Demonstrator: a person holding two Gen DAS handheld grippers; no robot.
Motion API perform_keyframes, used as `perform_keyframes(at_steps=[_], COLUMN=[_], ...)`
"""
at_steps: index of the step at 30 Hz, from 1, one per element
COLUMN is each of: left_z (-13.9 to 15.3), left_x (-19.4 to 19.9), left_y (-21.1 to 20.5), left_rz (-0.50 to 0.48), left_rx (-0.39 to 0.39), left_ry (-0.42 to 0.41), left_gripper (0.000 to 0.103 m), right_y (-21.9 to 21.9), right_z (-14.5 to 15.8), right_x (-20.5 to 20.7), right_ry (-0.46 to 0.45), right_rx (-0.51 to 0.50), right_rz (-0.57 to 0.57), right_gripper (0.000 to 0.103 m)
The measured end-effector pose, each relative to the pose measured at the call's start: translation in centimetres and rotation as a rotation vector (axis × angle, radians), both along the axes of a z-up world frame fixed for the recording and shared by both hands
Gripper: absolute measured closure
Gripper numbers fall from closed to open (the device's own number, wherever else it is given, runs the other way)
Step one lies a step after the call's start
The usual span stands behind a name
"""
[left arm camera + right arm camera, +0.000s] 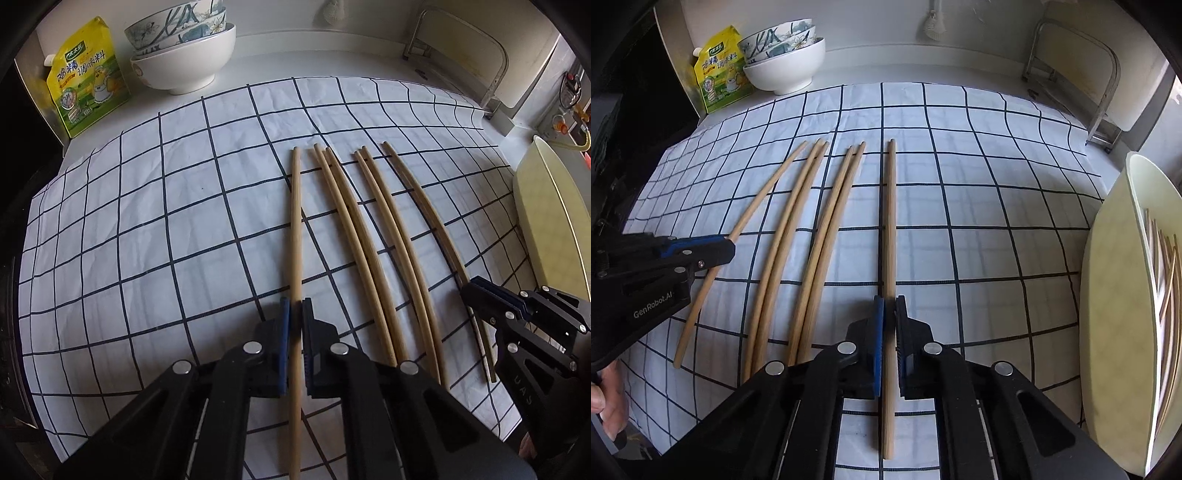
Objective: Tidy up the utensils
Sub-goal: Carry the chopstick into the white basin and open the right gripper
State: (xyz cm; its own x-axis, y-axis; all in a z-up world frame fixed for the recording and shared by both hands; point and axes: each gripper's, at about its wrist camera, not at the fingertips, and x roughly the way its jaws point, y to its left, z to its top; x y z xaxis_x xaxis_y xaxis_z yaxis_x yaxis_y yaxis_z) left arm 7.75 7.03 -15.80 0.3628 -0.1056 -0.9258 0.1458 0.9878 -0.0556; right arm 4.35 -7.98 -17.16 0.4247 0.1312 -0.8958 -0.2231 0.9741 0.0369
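Six wooden chopsticks lie side by side on a checked cloth (pixel 147 221). My left gripper (pixel 296 306) is shut on the leftmost chopstick (pixel 295 221), which runs between its blue pads. From the right wrist view, that left gripper (pixel 729 247) sits on the same outer chopstick (pixel 764 192). My right gripper (pixel 889 302) is shut on the rightmost chopstick (pixel 890 221). In the left wrist view the right gripper (pixel 471 291) clamps that chopstick (pixel 424 199) near its lower part. Two pairs (pixel 790 221) (pixel 827 221) lie untouched in the middle.
A pale oval bowl (pixel 1108 258) at the right edge holds several more chopsticks (pixel 1167 277). Stacked bowls (pixel 184 62) and a yellow seasoning pouch (pixel 85 77) stand at the back left. A metal rack (pixel 461 48) is at the back right. A hand (pixel 605 398) shows at lower left.
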Motion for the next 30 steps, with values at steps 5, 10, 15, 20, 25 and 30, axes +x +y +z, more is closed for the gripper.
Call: perform_keyframes(at_steps=[5,10,15,20,25,30], left_z=[1.8,4.6,7.6,9.4,10.4,11.9], left_x=[-0.7,-0.8,-0.7,-0.4,-0.2,-0.6], left_y=[0.4,0.1,-0.9,-3.5,-6.9,-11.6], left_rz=[-0.008,-0.019,-0.03,-0.069,-0.128,-0.22], left_rx=[-0.009,-0.018,-0.026,-0.035,-0.051,-0.061], left_ry=[-0.016,-0.049,-0.101,-0.125,-0.133,-0.176], left_gripper=[0.096,0.096,0.096,0.096,0.096,0.096], right_y=[-0.7,-1.3,-2.6,-6.0,-10.4,-15.5], right_z=[1.9,5.2,8.6,11.0,11.8,12.2], right_x=[-0.1,-0.7,-1.7,-2.3,-3.0,-4.4], right_ry=[-0.015,-0.051,-0.103,-0.154,-0.171,-0.189], right_rx=[0.05,0.084,0.097,0.105,0.1,0.133], right_rz=[-0.027,-0.026,-0.03,-0.078,-0.169,-0.27], right_gripper=[0.097,0.097,0.097,0.097,0.097,0.097])
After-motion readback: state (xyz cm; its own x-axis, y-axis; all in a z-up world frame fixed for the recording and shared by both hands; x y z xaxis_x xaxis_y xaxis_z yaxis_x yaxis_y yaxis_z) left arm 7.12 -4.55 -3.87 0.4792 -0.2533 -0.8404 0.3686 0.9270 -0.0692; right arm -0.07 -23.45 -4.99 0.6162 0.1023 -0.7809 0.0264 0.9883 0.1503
